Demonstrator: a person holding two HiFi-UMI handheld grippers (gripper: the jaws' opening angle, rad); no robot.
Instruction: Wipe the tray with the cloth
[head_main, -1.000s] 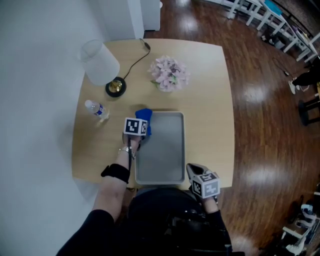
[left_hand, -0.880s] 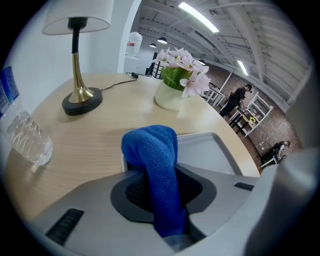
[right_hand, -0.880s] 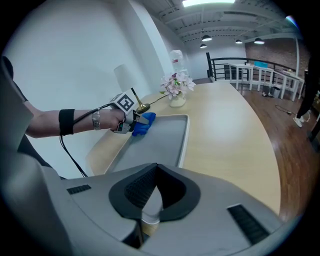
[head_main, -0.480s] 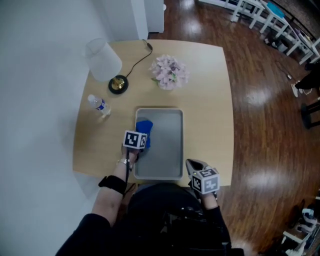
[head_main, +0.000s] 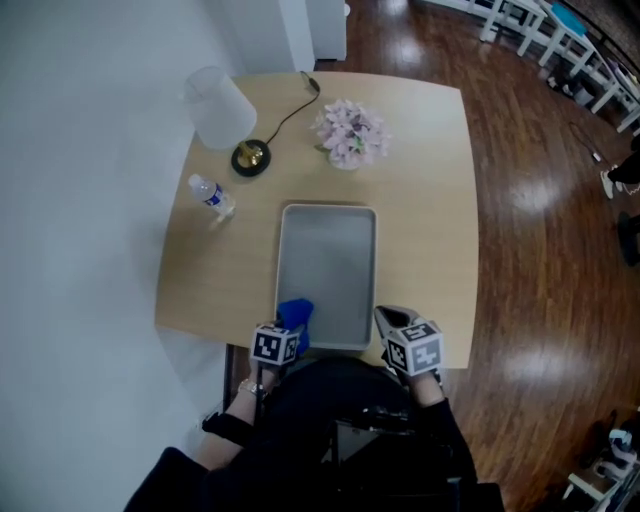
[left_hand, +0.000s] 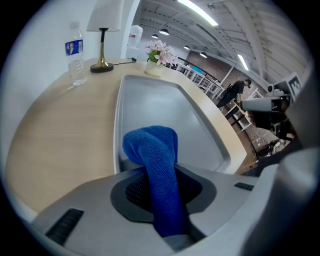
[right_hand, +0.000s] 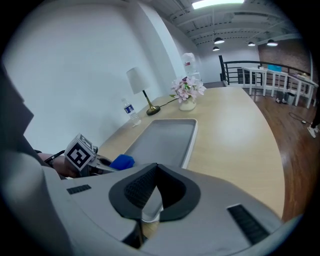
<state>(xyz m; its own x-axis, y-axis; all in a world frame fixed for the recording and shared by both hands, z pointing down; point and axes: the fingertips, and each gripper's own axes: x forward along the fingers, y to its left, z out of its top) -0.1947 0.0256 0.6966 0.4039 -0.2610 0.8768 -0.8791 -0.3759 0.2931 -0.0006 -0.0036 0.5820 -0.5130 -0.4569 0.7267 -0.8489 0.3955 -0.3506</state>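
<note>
Left gripper (left_hand: 162, 210), clamped on the cloth (left_hand: 150, 145) at the tray's (left_hand: 165, 102) near left corner, should press flat, sweeping overlapping lanes.

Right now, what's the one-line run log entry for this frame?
step: wiping | left hand-held gripper: shut on cloth, tray near-left corner | right hand-held gripper: shut on tray near-right rim

Tray (head_main: 327, 255) sits lengthwise in the middle of the worktop (head_main: 430, 200), and the cloth (head_main: 296, 314) is down in its near left corner, caught in the left tool (head_main: 291, 328), while the right tool (head_main: 386, 316) sits at the near right corner. Beyond the tray's far end stand the flowers (head_main: 351, 134). Off to their left is the lamp (head_main: 225, 108), with the bottle (head_main: 213, 194) nearer, left of the tray and apart from it.
</note>
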